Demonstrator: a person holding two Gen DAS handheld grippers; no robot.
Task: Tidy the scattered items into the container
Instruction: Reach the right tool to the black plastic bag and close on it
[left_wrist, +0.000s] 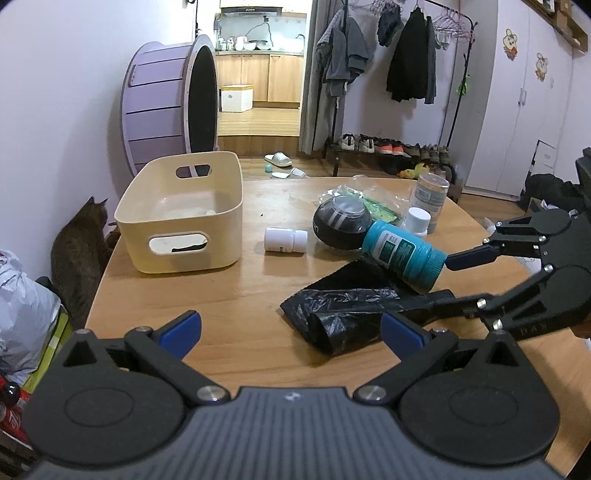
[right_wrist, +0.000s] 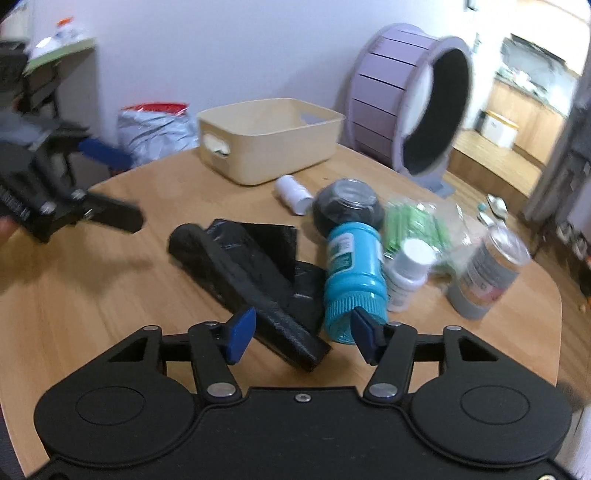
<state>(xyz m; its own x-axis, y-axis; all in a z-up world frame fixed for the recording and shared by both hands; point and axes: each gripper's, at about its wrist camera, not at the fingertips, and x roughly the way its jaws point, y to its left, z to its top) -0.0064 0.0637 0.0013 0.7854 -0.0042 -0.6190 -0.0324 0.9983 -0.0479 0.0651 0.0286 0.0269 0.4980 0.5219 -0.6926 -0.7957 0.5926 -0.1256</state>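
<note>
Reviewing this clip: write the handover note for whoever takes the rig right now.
Left gripper: open, empty, over the near table edge.
Right gripper: fingers part open astride the black bag roll, one pad at the teal bottle's cap; whether it presses is unclear.
Cream bin: far left on the table; contents hard to read.
Still scattered: small white bottle lying down, black round jar, green packets bag, white-capped bottle, grey canister.
Done: nothing clearly binned. Left: every item.
</note>
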